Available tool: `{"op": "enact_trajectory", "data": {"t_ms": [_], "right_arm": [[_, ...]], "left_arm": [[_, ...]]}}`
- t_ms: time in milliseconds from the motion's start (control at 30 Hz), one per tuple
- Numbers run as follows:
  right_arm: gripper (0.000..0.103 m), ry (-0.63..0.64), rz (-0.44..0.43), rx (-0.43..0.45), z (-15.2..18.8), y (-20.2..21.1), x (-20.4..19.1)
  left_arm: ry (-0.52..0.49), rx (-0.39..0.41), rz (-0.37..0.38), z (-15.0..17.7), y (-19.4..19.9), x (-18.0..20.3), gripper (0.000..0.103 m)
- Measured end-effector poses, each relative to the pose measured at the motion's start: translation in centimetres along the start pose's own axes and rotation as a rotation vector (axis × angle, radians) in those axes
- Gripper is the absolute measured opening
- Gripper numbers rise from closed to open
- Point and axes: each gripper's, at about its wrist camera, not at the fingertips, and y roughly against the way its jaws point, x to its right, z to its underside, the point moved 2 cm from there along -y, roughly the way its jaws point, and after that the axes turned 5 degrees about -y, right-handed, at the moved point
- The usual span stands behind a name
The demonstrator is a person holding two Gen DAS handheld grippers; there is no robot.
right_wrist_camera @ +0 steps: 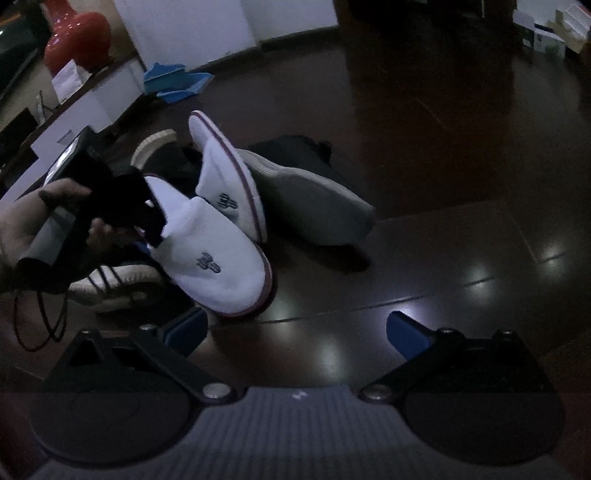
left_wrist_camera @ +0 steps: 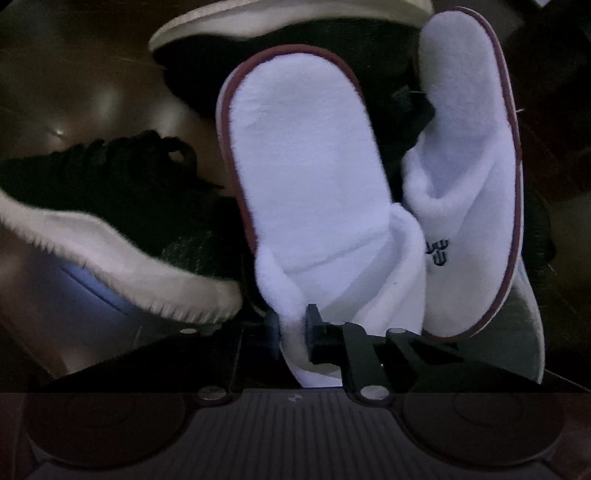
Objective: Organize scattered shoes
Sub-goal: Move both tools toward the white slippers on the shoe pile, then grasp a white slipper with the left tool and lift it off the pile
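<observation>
Two white slippers with maroon trim lie in a heap of shoes on the dark floor. My left gripper (left_wrist_camera: pixel 293 325) is shut on the fluffy upper edge of the nearer slipper (left_wrist_camera: pixel 306 177); the second slipper (left_wrist_camera: pixel 469 147) leans against it on the right. In the right wrist view a hand (right_wrist_camera: pixel 22 229) holds that left gripper (right_wrist_camera: pixel 151 218) at the opening of the same slipper (right_wrist_camera: pixel 218 258), with the other slipper (right_wrist_camera: pixel 225 173) behind. My right gripper (right_wrist_camera: pixel 295 332) hangs open above the floor, just right of the heap, holding nothing.
A black sneaker with a white sole (left_wrist_camera: pixel 122 192) lies left of the slippers, another (left_wrist_camera: pixel 295 22) behind them. A dark grey-soled shoe (right_wrist_camera: pixel 306 199) lies on its side to the right. White boxes (right_wrist_camera: pixel 92 107), a red vase (right_wrist_camera: pixel 77 37) and blue cloth (right_wrist_camera: pixel 177 81) stand at the back left.
</observation>
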Motion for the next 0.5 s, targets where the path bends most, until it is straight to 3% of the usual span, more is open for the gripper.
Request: {"op": "enact_trajectory", "data": {"t_ms": [267,500], "right_arm": [[0.103,-0.066,0.01,-0.019,1.2,1.1,1.1],[0.103,-0.142,0.005,-0.04,4.0,3.6,1.7]], "left_arm": [[-0.109,0.038,0.037,2.8,2.8,0.0,0.013],[-0.204,0.021,0.13,9.0,5.3,-1.7,0.013]]}}
